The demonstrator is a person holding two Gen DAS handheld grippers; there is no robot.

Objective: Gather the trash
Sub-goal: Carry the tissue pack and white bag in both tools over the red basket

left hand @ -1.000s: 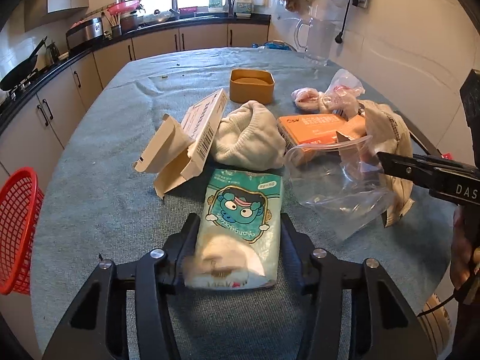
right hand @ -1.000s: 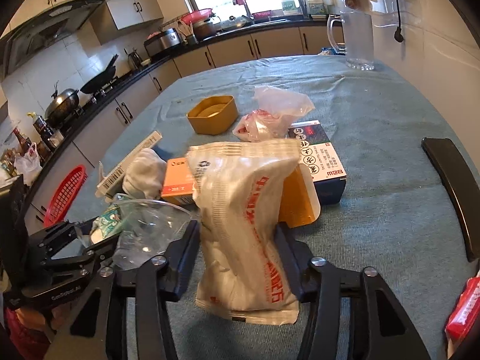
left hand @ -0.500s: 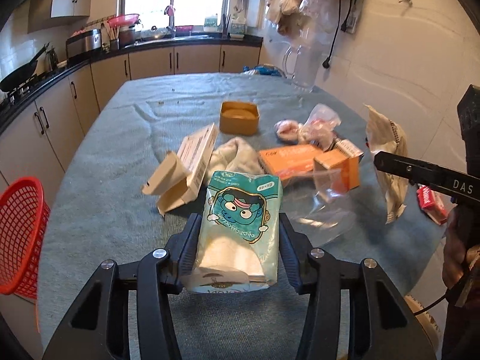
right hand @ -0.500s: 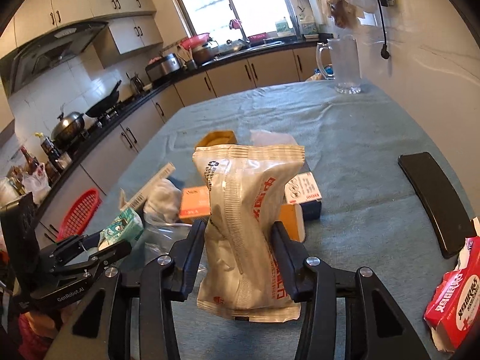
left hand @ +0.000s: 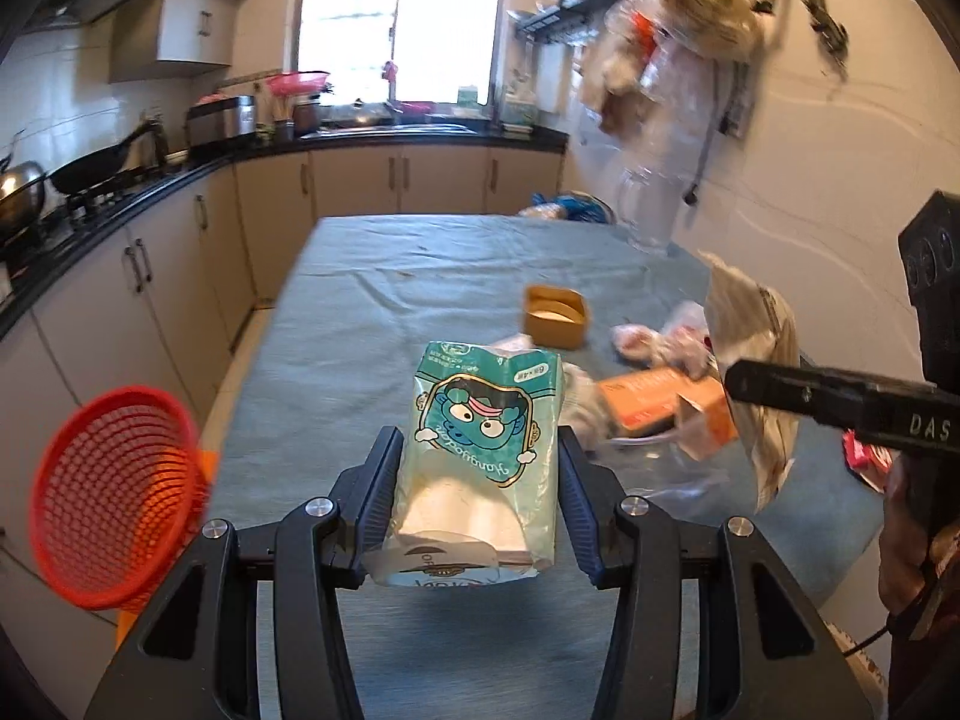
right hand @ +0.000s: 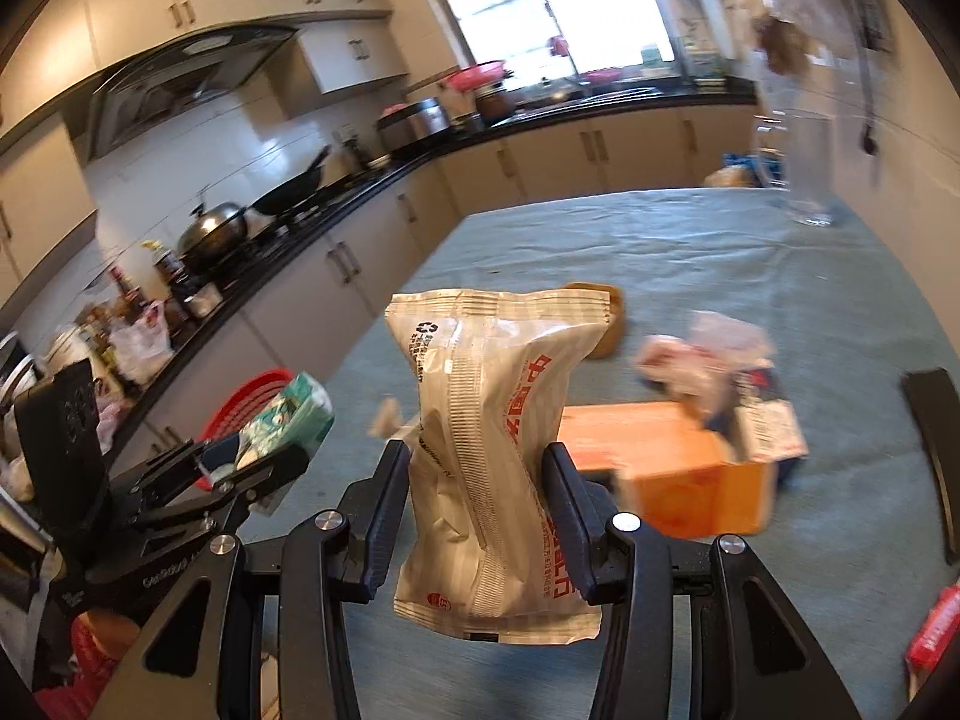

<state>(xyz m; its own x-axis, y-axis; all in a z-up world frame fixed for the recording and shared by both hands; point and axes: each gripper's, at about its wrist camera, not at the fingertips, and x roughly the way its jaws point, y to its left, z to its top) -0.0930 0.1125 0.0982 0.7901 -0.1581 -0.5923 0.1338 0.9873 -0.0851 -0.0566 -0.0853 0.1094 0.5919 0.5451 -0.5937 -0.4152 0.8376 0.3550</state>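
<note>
Tissue pack (left hand: 486, 456): soft, light; my left gripper (left hand: 477, 504) squeezes its sides.
Snack bag (right hand: 498, 468): crinkly, slippery; my right gripper (right hand: 477, 516) pinches mid-body.

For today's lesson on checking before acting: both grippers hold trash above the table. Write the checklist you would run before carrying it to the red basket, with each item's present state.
1. Left gripper clamped on the tissue pack: ok.
2. Right gripper clamped on the cream snack bag: ok.
3. Both items lifted off the table: ok.
4. Red basket in view, beside the table to the left: ok.
5. Room inside the basket: cannot tell.
6. Table free of trash: not ok, the orange box and crumpled plastic bag lie there.
</note>
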